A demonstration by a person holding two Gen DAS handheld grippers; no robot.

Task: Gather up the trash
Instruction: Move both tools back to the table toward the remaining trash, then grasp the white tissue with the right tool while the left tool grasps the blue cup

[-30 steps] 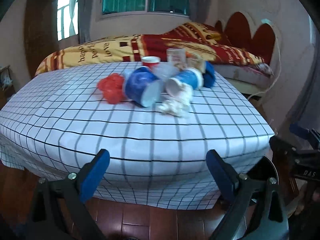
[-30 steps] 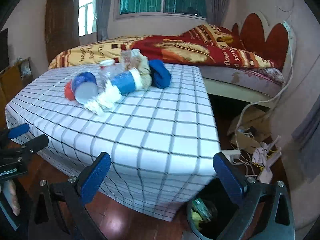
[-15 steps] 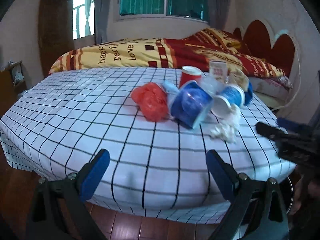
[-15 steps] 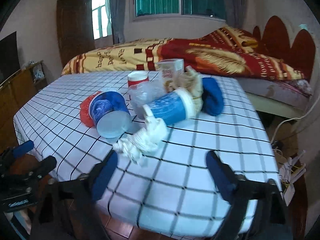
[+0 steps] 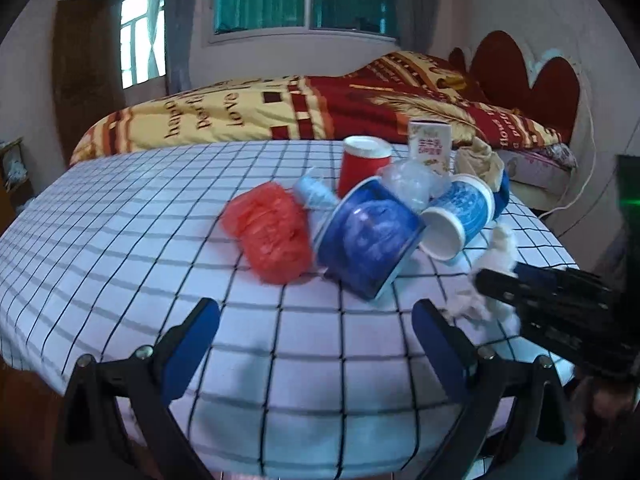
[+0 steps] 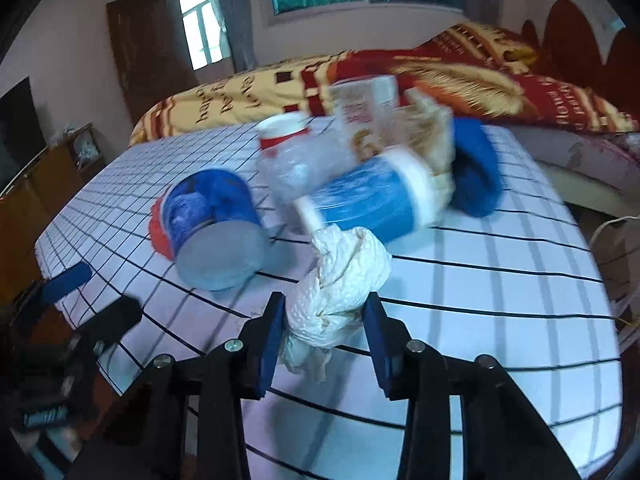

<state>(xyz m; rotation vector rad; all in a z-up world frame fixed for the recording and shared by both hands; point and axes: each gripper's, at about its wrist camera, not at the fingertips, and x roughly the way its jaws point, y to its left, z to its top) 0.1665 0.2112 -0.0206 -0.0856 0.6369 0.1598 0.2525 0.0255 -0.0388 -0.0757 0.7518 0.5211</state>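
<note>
A pile of trash lies on the checked tablecloth (image 5: 120,240): a red plastic bag (image 5: 272,236), a dark blue tub (image 5: 368,240) on its side, a light blue paper cup (image 5: 460,216), a red cup (image 5: 362,164), a small carton (image 5: 430,144), clear crumpled plastic (image 5: 412,180) and a crumpled white tissue (image 6: 340,284). My right gripper (image 6: 325,322) has its blue pads on both sides of the tissue, closed in on it at the table surface. My left gripper (image 5: 316,328) is open and empty, in front of the red bag and blue tub.
A bed with a yellow and red blanket (image 5: 300,108) stands behind the table. A dark blue cloth (image 6: 476,168) lies at the pile's right end. The table's right edge (image 6: 592,280) drops to the floor with cables.
Both grippers moved forward and up over the table. The right gripper's fingers closed in from wide open onto the white tissue. The left gripper stayed open.
</note>
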